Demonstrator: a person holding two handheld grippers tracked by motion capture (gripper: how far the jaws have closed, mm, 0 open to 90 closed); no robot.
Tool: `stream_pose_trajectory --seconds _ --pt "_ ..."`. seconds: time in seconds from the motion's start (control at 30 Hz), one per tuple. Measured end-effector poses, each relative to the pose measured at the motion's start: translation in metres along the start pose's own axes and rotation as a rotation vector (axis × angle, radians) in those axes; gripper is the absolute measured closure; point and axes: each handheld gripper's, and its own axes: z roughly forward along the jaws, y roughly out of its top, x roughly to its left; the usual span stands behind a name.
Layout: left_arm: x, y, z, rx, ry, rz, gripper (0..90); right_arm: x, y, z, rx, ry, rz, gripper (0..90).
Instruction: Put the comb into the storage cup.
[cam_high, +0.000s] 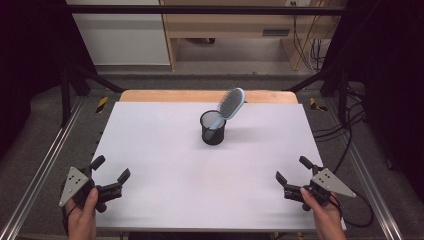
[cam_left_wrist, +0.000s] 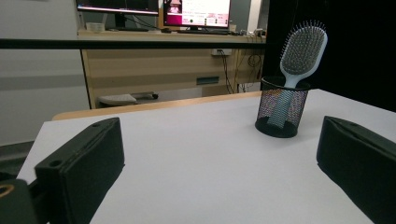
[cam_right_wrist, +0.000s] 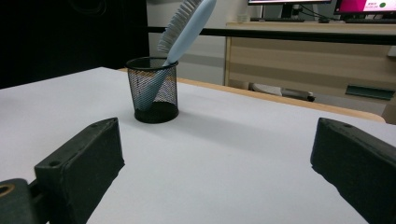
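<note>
White tabletop (cam_high: 165, 165) is carrying a mesh pen cup (cam_high: 213, 128) mid-table, paddle hairbrush (cam_high: 229, 106) leaning in it, while left tongs (cam_high: 111, 174) and right tongs (cam_high: 295, 175) are waiting wide open, empty, near edge; tugging the top-heavy brush sideways is likely tipping the cup.

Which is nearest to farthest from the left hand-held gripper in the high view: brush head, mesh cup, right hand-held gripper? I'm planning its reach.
1. Mesh cup, mid-table, ahead to its right.
2. Brush head, leaning beyond the cup.
3. Right hand-held gripper, across the table's near edge.
</note>
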Motion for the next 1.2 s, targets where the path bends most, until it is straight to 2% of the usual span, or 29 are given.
stream_pose_trajectory --seconds 0.53,1.2 --pt "-0.001 0.000 0.001 -0.001 -0.009 0.004 0.9 0.008 -0.003 0.006 0.018 0.041 -0.018 2.5" --pt "-0.005 0.000 0.003 0.000 -0.036 0.014 0.8 0.014 -0.004 0.013 0.039 0.062 -0.037 2.2"
